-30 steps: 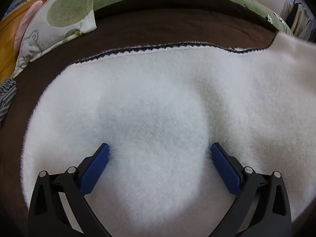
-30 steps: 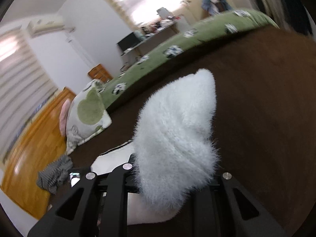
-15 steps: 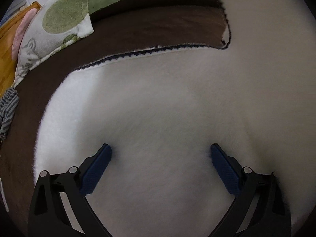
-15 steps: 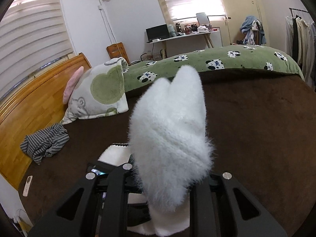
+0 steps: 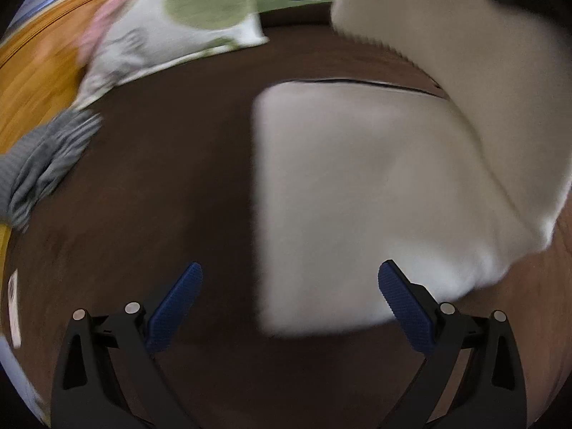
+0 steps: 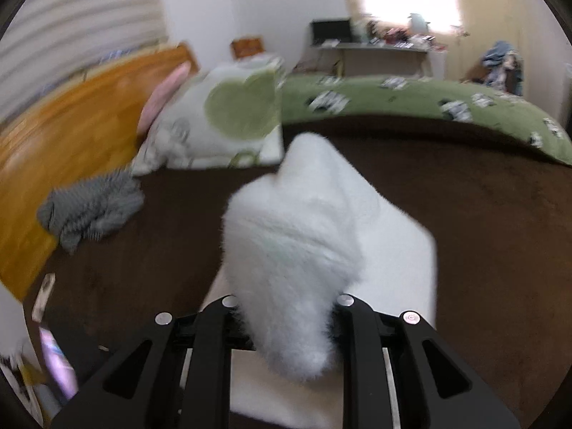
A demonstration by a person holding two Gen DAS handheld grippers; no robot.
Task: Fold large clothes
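Note:
A white fluffy garment (image 5: 357, 186) lies on the brown bedspread (image 5: 161, 164). Its right part is lifted and folded over toward the left, hanging above the flat part. My left gripper (image 5: 289, 289) is open and empty, hovering over the garment's near left edge. My right gripper (image 6: 286, 325) is shut on a bunch of the white fluffy garment (image 6: 296, 236) and holds it raised above the flat part. Its fingertips are hidden by the fur.
A white and green pillow (image 6: 228, 118) and a grey striped cloth (image 6: 93, 211) lie at the left near the wooden headboard (image 6: 64, 136). A green panda-print blanket (image 6: 429, 103) runs along the far side of the bed.
My left gripper has pulled back and left, off the garment's middle. My right gripper has carried the lifted part further over to the left, above the flat part.

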